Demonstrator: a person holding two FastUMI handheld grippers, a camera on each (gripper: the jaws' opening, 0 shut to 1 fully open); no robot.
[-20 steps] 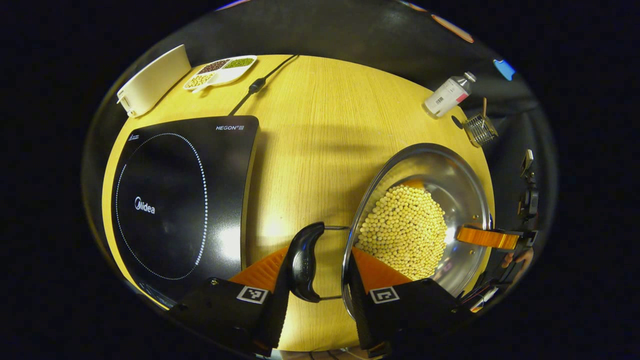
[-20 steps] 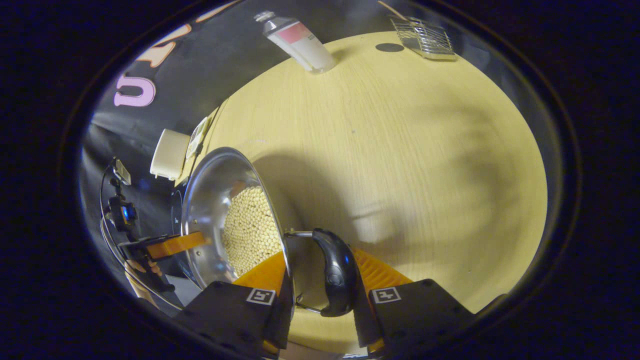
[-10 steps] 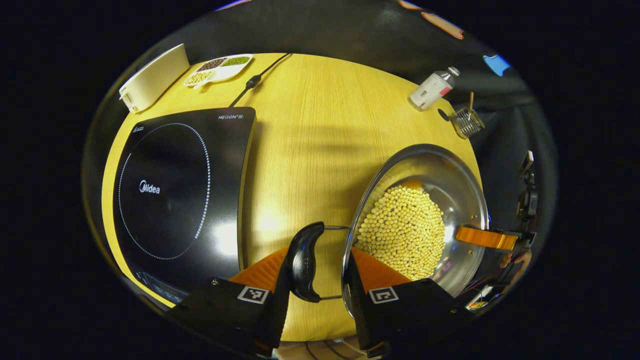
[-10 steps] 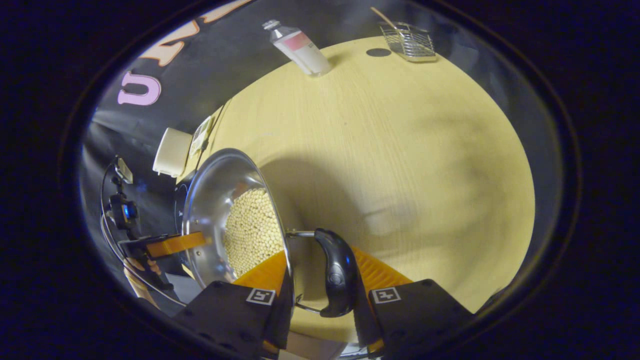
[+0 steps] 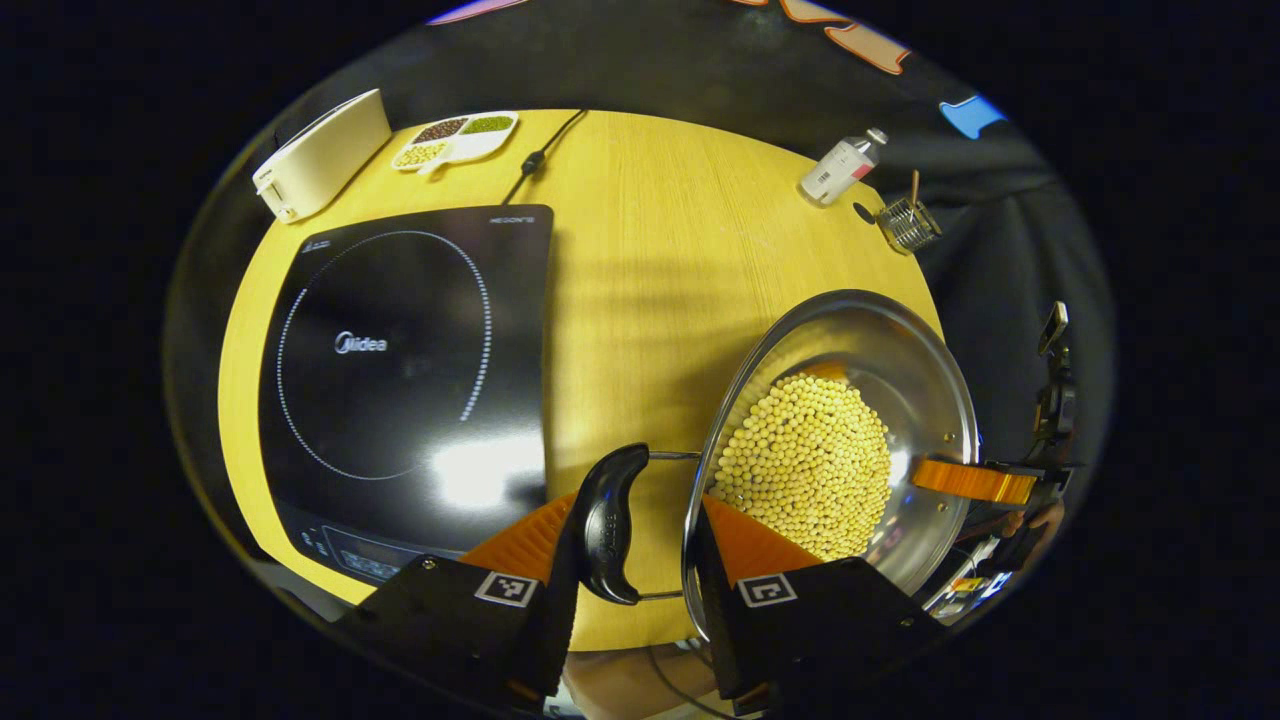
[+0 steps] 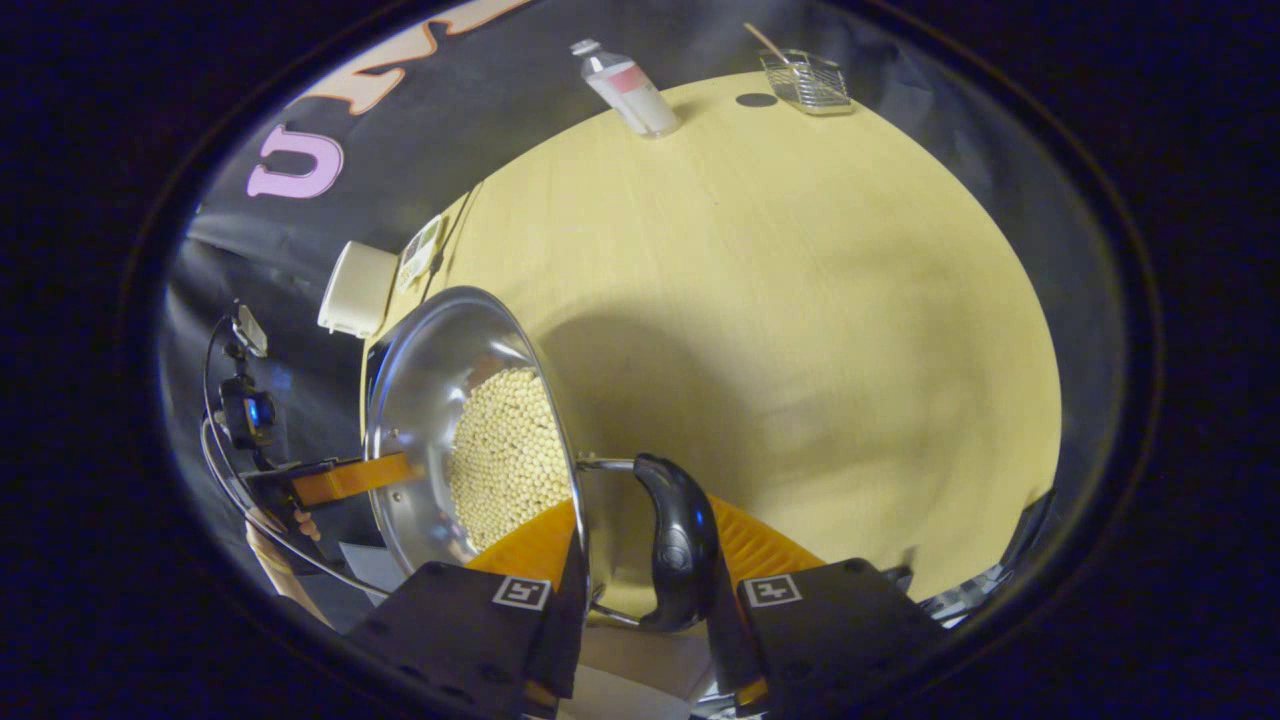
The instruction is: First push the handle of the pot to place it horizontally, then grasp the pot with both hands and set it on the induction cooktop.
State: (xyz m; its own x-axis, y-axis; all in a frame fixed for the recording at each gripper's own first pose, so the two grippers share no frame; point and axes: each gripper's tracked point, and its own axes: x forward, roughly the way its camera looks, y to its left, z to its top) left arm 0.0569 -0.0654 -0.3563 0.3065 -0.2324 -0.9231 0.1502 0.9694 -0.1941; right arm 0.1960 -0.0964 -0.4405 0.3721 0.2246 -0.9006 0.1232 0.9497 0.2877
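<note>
Moved: induction cooktop (image 5: 400, 370) sits nearer the pot (image 5: 890, 360) than before | left gripper (image 5: 630, 540) and right gripper (image 6: 640, 560) each clamp a pot handle | pot is up beside the cooktop | tip: keep level, beans spill.

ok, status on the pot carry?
Both tongs, left and right, shut on pot handles. Pot of beans airborne, right of cooktop. Cooktop surface bare.

Both gripper views look steeply down from close above the counter (image 5: 640, 260), sharing the pot (image 5: 900, 350) from opposite handles.
</note>
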